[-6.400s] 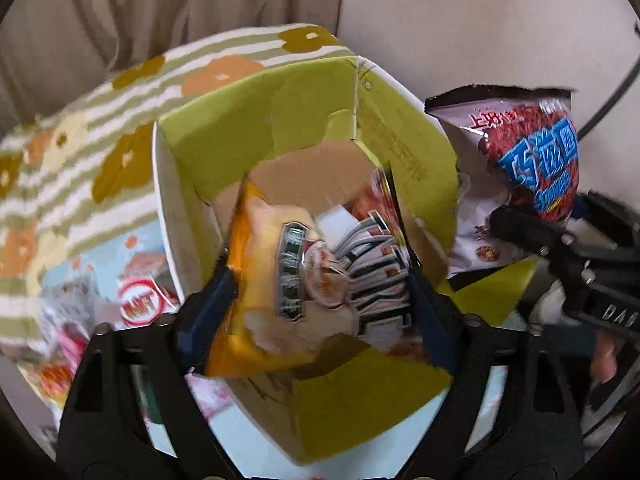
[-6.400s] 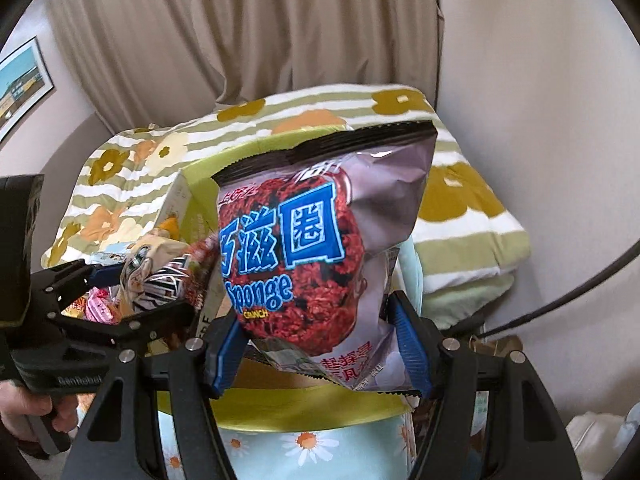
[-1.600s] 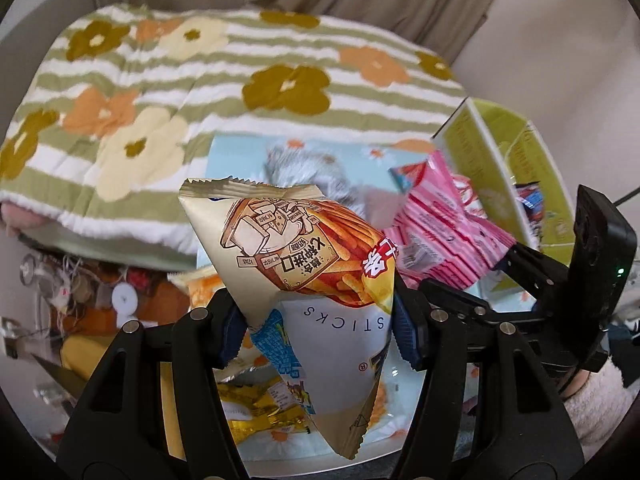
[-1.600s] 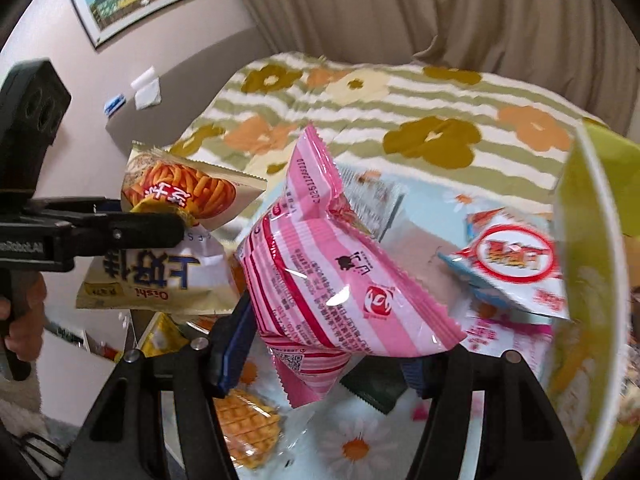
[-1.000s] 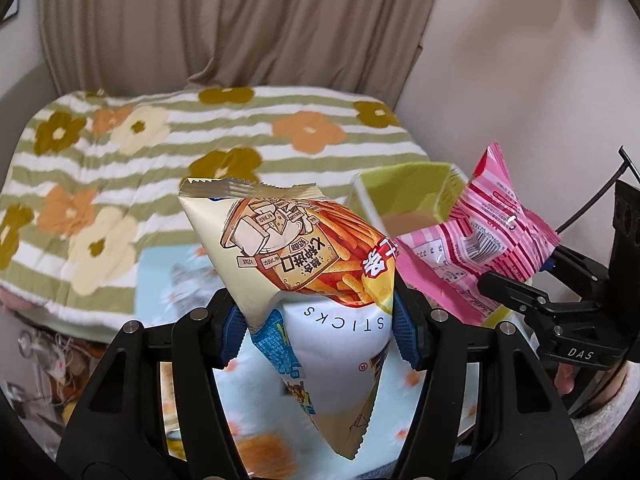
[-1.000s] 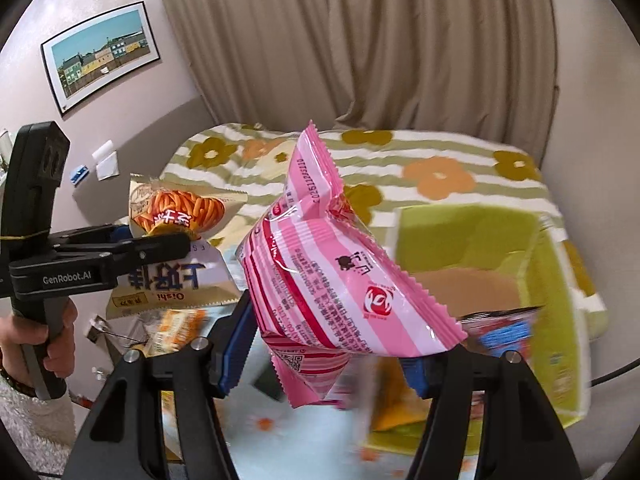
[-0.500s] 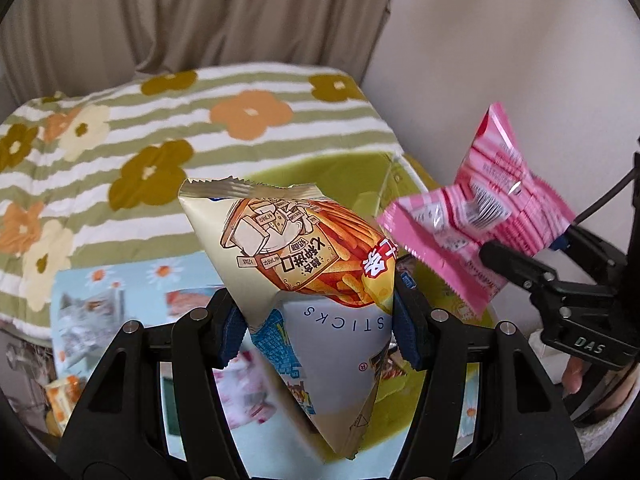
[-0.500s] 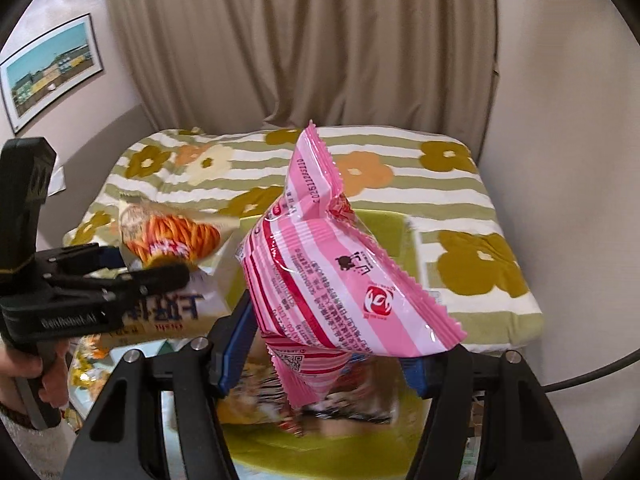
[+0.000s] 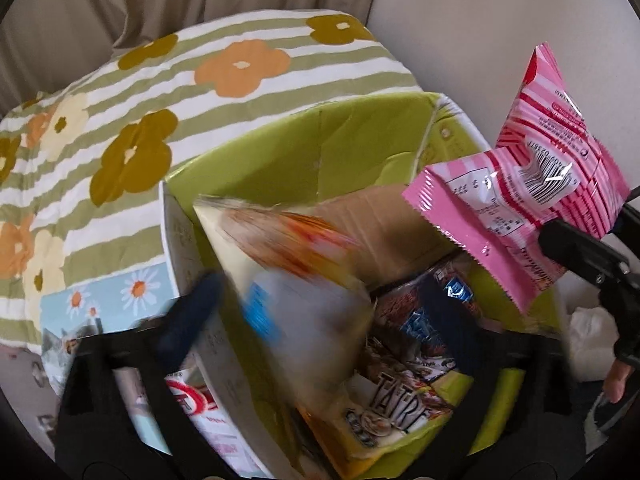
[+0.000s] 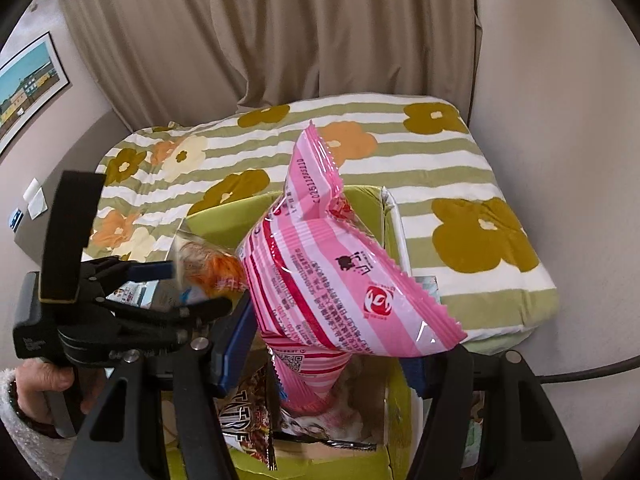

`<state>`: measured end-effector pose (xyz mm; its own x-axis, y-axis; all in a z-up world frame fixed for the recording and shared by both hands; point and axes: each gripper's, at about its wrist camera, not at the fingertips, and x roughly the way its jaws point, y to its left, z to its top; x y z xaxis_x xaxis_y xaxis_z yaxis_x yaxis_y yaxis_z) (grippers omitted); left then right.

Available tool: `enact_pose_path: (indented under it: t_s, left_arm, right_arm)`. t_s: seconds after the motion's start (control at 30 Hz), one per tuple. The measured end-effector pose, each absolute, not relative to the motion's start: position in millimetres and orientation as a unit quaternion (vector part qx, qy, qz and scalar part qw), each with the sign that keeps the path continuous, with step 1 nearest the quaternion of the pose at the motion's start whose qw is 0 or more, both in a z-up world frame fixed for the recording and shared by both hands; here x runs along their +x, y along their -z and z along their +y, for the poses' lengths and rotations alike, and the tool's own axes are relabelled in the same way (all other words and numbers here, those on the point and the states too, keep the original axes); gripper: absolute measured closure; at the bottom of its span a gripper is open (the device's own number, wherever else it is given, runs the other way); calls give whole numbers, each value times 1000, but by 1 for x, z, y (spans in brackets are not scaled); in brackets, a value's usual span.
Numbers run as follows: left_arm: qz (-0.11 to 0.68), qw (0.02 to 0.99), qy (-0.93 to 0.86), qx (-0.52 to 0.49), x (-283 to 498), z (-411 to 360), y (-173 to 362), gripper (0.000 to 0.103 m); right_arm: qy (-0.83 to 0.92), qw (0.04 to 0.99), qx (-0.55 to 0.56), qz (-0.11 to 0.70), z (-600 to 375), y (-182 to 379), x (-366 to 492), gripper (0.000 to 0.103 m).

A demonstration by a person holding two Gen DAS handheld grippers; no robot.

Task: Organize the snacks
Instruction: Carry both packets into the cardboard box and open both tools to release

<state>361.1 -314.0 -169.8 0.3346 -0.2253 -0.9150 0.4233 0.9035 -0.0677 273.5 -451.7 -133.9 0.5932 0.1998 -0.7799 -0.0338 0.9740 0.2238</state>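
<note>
A green cardboard box [image 9: 360, 148] stands open, with several snack bags inside, one a dark bag [image 9: 412, 360]. My left gripper [image 9: 320, 304] is over the box with its fingers spread; the cream and orange sticks bag [image 9: 288, 264] is blurred and dropping between them. In the right wrist view the left gripper [image 10: 192, 288] is at the left beside the box [image 10: 368, 204], the sticks bag [image 10: 208, 268] at its tip. My right gripper [image 10: 332, 344] is shut on a pink striped bag [image 10: 340, 288] above the box. That pink bag [image 9: 532, 196] also shows at the right in the left wrist view.
The box sits on a blue daisy cloth [image 9: 104, 300] with more snack packets [image 9: 192, 400] left of it. Behind is a bed with a green striped flower cover [image 10: 360, 148], a curtain [image 10: 280, 40] and a wall. A black cable [image 10: 580, 372] runs at right.
My left gripper has moved down over the box and opened; the sticks bag is falling out of it. My right gripper has kept the pink bag and come nearer the box.
</note>
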Motion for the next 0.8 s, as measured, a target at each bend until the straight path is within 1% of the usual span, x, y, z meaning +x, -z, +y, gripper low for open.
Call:
enact_pose_path:
  t_s: [0.27,0.57,0.6,0.67,0.7,0.73,0.8]
  left_arm:
    - [540,815,185,103,348,-284,169,0]
    - [538,818,190,75,340,-255,159,0]
    - [538,818,189,74,339,-254,158,0]
    - [537,819,188,75,337,-252,156,0]
    - [536,819,189,75,336,-252,155,0]
    - [535,820,189,75,334,-251,154,0]
    - [534,821,187,77,331,-250,153,0]
  right_arm:
    - [-61,876,92,469,-448,150,282,44]
    - [-71,867,116,480,-438,159,300,43]
    - [-70,867,117,480,-437,159,301,40]
    - [-65,868,124,477,-436,161,302,29]
    - [-60,868,129,475,-435,161,301,14]
    - [-58,869,132,473,-435,161,298,6]
    - [-60,871,134,470,-435,160,291,5]
